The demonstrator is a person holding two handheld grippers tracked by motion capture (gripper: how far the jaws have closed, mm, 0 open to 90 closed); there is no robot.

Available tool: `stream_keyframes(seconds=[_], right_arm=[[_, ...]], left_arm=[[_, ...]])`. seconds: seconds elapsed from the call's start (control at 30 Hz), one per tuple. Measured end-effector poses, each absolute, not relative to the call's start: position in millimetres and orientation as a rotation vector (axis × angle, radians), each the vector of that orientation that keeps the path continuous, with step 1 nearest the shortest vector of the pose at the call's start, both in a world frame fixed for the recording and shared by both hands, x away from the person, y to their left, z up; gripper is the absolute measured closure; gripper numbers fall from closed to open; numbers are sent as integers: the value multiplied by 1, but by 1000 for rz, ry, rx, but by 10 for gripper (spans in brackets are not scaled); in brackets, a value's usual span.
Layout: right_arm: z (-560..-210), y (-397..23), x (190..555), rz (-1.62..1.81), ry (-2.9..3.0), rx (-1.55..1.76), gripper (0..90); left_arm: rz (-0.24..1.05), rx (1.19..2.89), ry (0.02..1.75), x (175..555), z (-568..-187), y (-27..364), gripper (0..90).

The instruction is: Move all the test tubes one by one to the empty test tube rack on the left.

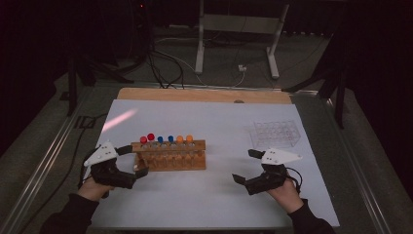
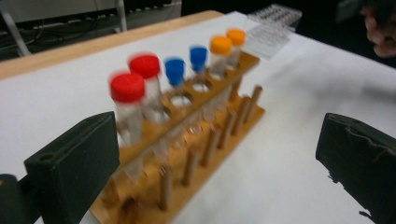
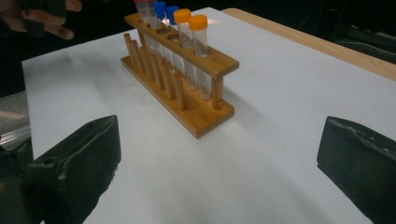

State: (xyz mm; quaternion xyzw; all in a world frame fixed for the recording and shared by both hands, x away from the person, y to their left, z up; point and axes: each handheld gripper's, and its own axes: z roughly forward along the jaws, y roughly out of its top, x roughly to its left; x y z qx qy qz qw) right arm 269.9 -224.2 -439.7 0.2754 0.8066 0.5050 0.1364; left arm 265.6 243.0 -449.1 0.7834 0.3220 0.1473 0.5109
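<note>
1. A wooden rack [image 1: 170, 156] is seen standing on the white-covered desk [image 1: 214, 195], left of centre.
2. Six capped tubes are held upright in the rack: two red tubes [image 2: 135, 77], two blue tubes [image 2: 186, 63] and two orange tubes [image 2: 228, 41].
3. The left hand-held gripper [image 1: 138, 160] is held at the rack's left end, its jaws spread wide around that end with no contact seen.
4. The right hand-held gripper [image 1: 246, 165] is held well apart from the rack, jaws wide and empty.
5. A clear plastic tray [image 1: 275, 133] lies behind the right hand-held gripper.
</note>
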Motion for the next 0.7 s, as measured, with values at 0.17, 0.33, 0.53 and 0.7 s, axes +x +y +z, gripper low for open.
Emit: stream_keyframes(seconds=[0.17, 0.33, 0.53, 0.7], right_arm=[[-444, -228, 268, 1459, 2332, 797, 0], [-450, -234, 267, 1440, 2323, 809, 0], [-464, -240, 265, 1370, 2310, 775, 0], [-475, -248, 268, 1297, 2326, 807, 0]], left_arm=[[335, 1905, 763, 253, -458, 242, 5], [303, 1935, 759, 247, -467, 236, 5], [267, 1996, 754, 243, -482, 227, 5], [259, 2042, 732, 241, -490, 221, 5]])
